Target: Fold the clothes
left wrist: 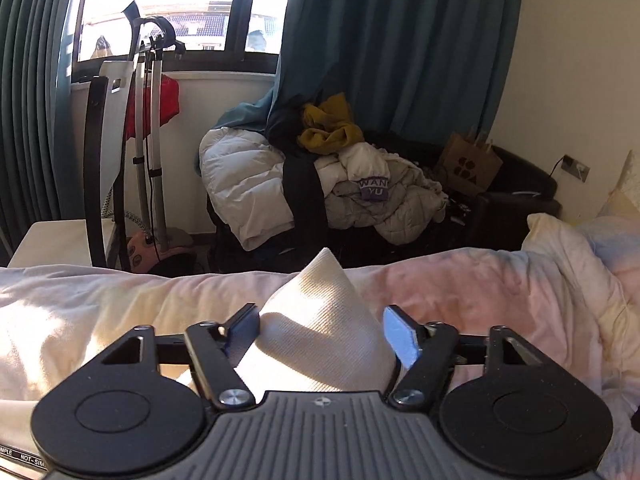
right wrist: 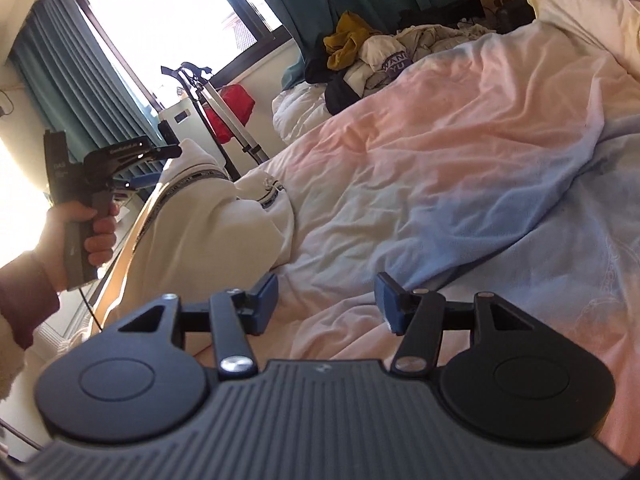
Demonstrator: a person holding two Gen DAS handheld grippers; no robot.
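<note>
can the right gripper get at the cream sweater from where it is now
Probably yes. The right gripper has its jaws open and holding nothing, over the bedding. The cream sweater, lifted by the left gripper, hangs just to its left with nothing between them.

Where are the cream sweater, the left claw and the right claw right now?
cream sweater (right wrist: 208,232): right wrist view, on its hanging body, lifted off the bed.
left claw (left wrist: 320,334): left wrist view, midway between its fingertips, with a sweater fold between them.
right claw (right wrist: 326,298): right wrist view, midway between its open, empty fingertips.
</note>
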